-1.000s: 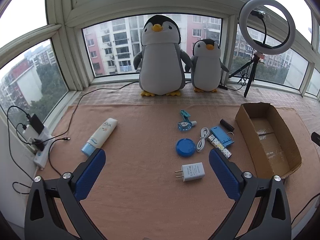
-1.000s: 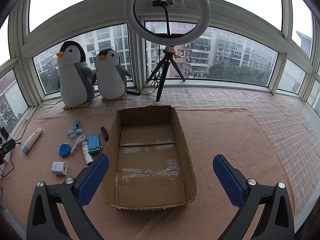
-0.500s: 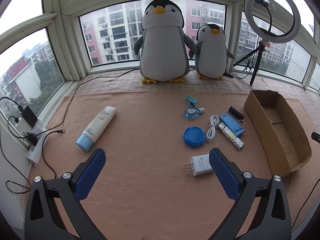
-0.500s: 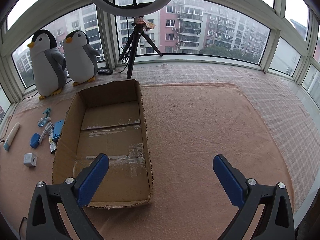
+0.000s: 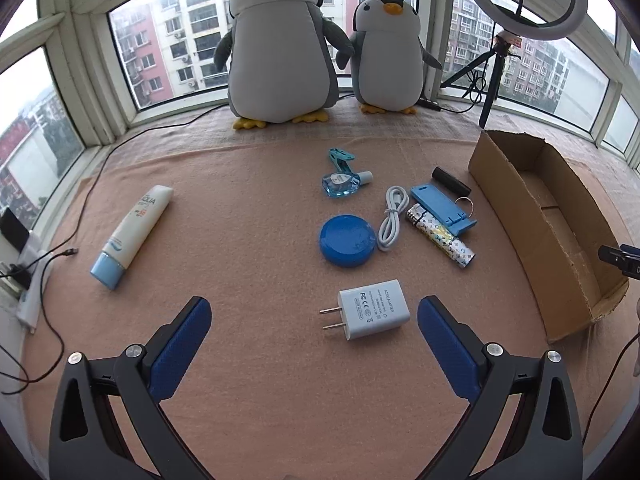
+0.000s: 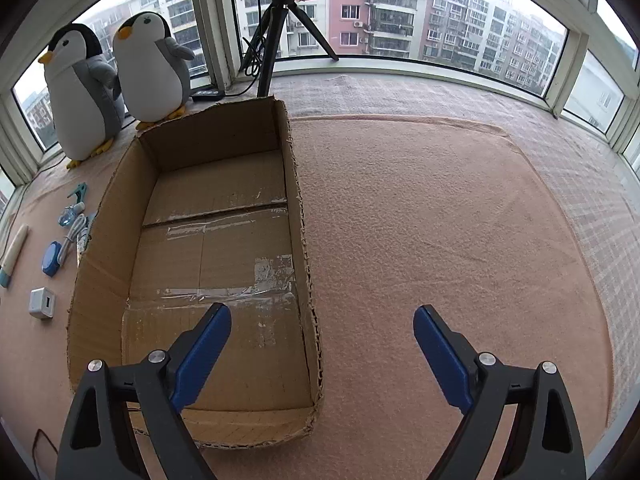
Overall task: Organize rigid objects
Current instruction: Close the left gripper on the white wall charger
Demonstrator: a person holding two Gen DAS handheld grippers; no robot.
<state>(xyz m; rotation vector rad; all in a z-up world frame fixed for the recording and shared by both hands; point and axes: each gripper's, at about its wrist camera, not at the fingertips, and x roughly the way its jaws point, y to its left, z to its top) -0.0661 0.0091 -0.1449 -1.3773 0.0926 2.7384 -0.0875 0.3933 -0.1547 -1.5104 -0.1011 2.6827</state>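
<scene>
The left gripper [image 5: 314,322] has dropped lower and pushed forward over the last second, so the scattered items now loom much larger in its view, and the right gripper [image 6: 322,332] has swung right, sliding the cardboard box [image 6: 298,208] toward the left of its frame. Both sets of jaws gape wide and carry nothing.

The left gripper hovers over the near part of the pink blanket [image 5: 248,208], and the white charger plug [image 5: 370,314] lies flat just ahead, between the blue pads and nearer the right one, prongs pointing left. Beyond it sits the blue round case [image 5: 347,241], with the coiled white cable [image 5: 391,218] just to its right. Next over, the patterned lighter [image 5: 440,236] lies diagonally, touching the blue phone stand [image 5: 440,208], and a black cylinder [image 5: 451,182] rests behind that. Farther back, a small clear blue bottle [image 5: 342,182] lies against a teal clip [image 5: 340,159]. Well apart, toward the blanket's left edge, the sunscreen tube [image 5: 134,234] points its blue cap at the near side.

The box stands open along the blanket's right edge in the left view, its floor showing only tape strips; the right gripper's left pad hangs over the box's near end. Two plush penguins [image 5: 280,44] stand at the far window edge, a ring light tripod [image 5: 494,76] beside them.
</scene>
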